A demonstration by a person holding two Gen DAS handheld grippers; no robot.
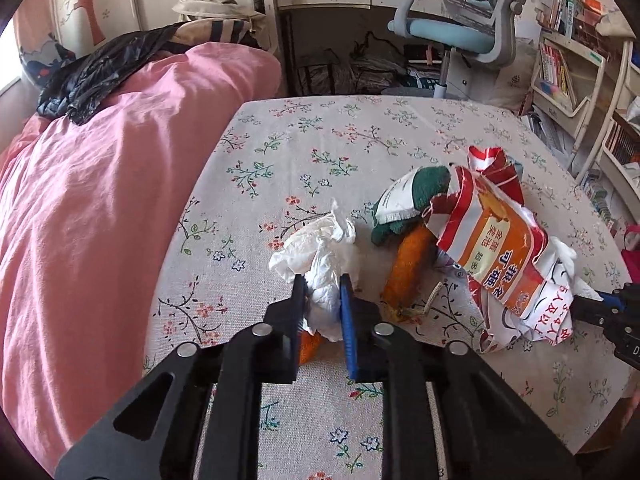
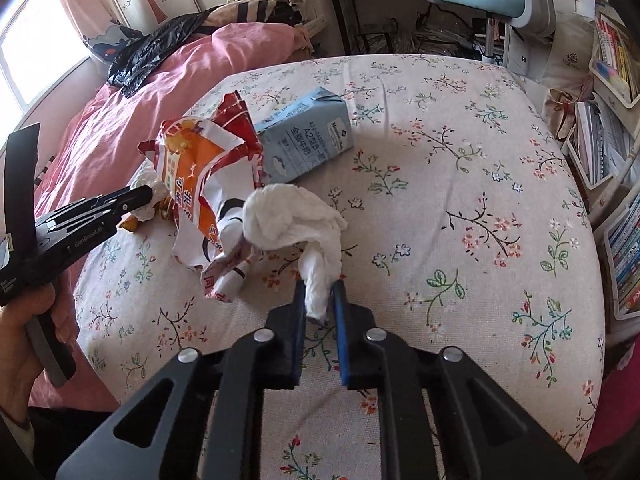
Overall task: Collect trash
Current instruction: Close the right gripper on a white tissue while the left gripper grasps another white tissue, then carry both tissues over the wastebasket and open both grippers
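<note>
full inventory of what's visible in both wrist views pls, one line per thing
crumpled tissue: 1, white, on the table's near left, pinched by the left gripper
crumpled tissue: 1, white, mid table, its tail pinched by the right gripper
snack bag: 1, red, orange and white, torn, mid table
milk carton: 1, light blue, lying behind the snack bag
green cloth: 1, dark green, under a white packet
orange item: 1, orange, beside the snack bag; kind unclear
tablecloth: 1, beige floral, over the table
quilt: 1, pink, left of the table
black bag: 1, black, on the quilt
desk chair: 1, blue and grey, behind the table
left gripper: 1, black, shut on tissue
right gripper: 1, black, shut on tissue
hand: 1, holding the left gripper's handle
</note>
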